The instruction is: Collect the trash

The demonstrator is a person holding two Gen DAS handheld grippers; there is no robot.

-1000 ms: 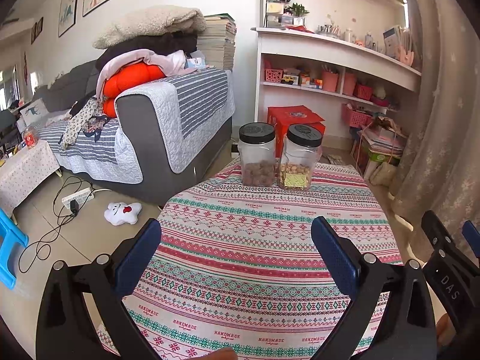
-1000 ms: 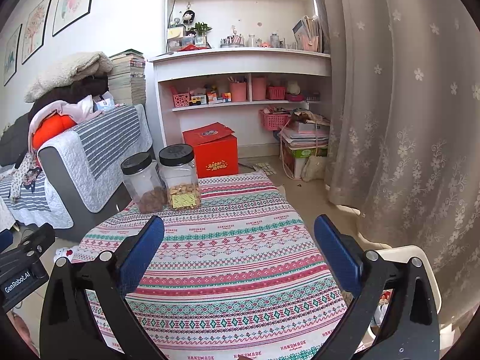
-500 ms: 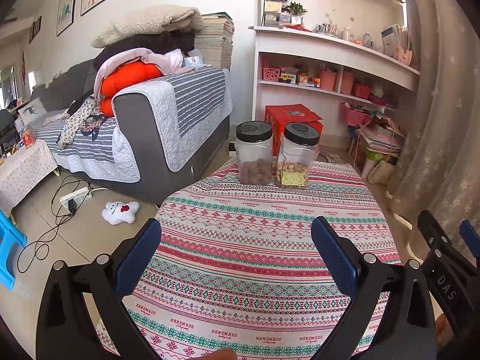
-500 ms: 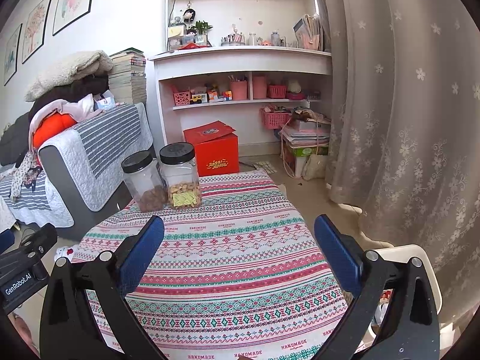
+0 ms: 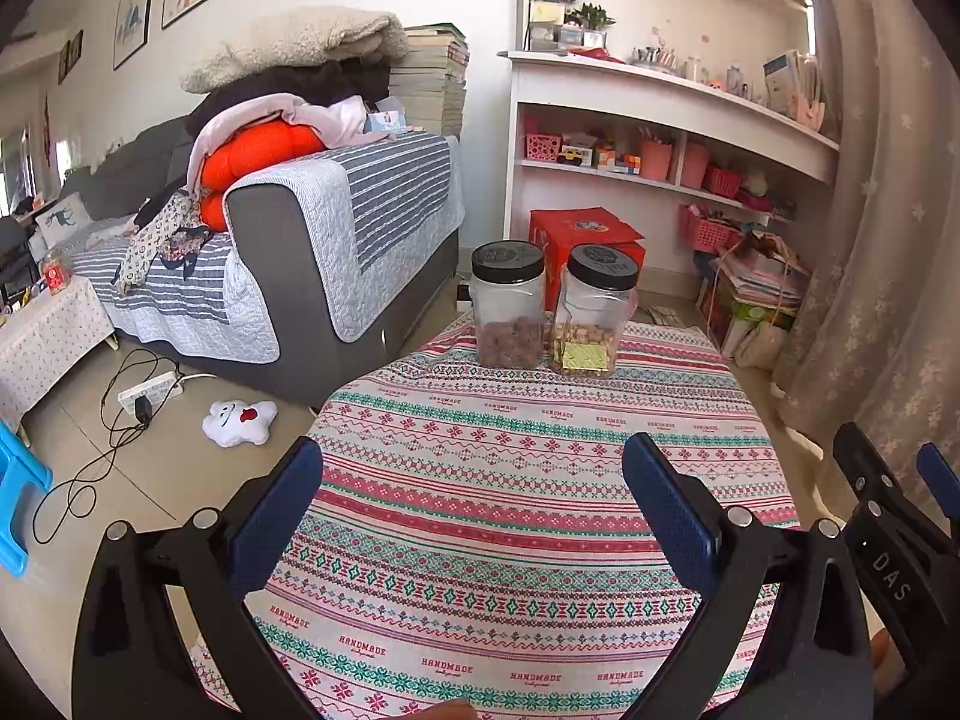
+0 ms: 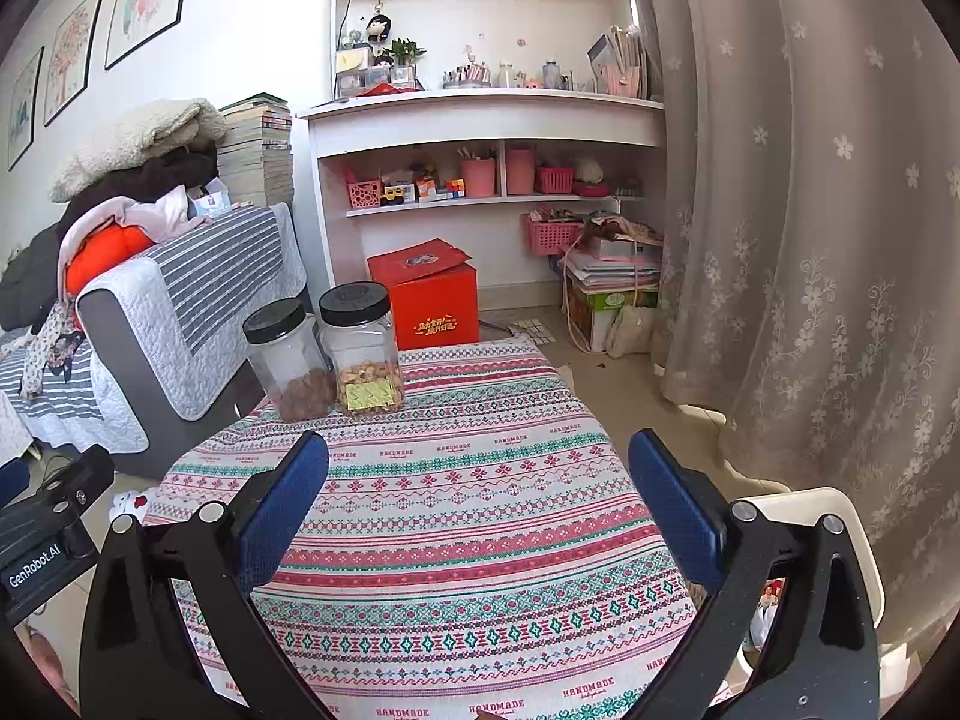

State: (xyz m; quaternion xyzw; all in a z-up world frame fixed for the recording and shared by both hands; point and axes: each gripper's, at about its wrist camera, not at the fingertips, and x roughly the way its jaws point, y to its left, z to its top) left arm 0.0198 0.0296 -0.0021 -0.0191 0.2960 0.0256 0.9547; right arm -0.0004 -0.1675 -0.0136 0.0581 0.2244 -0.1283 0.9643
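Note:
My left gripper (image 5: 471, 480) is open over the near part of a round table with a striped patterned cloth (image 5: 510, 408), nothing between its blue pads. My right gripper (image 6: 478, 468) is also open and empty over the same cloth (image 6: 456, 480). I see no loose trash on the cloth. A white bin (image 6: 804, 501) stands low to the right of the table, partly hidden behind the right finger, with something coloured inside. Each gripper's body shows at the edge of the other's view: the right one (image 5: 888, 540), the left one (image 6: 48, 528).
Two black-lidded clear jars stand at the table's far edge, one with brown pieces (image 5: 508, 306), one with tan snacks (image 5: 594, 312). Behind are a red box (image 6: 432, 300), white shelves (image 6: 480, 120), a grey sofa (image 5: 300, 252) and a curtain (image 6: 810, 240). A power strip (image 5: 147, 390) and plush toy (image 5: 240, 420) lie on the floor.
Both views have only drifted slightly. The grippers stay open and the jars have not moved.

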